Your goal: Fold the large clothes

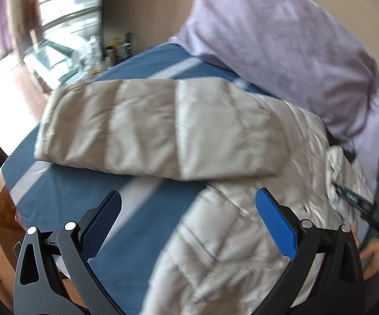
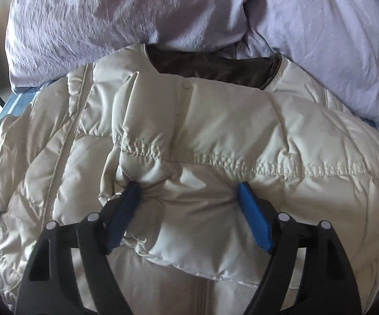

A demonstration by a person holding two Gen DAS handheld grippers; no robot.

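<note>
Right hand-held gripper (image 2: 189, 191) presses its spread fingers into the cream puffer jacket (image 2: 215, 141), a puffy fold bunched between them, not clamped. Left hand-held gripper (image 1: 188, 204) hangs wide apart above the jacket hem at five o'clock. One sleeve (image 1: 147, 128) lies flat across the blue striped bedsheet (image 1: 58, 194). At twelve o'clock, lavender pillows (image 2: 110, 13) touch the collar.

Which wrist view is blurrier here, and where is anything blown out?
Left wrist view: motion-smeared across the puffer jacket and blue sheet, though the left gripper stays sharp; the window at far left is blown out to white. Right wrist view: sharp, stitching on the jacket readable around the right gripper, soft even light, only a sliver of glare at the left edge. Both show fisheye bending.
</note>
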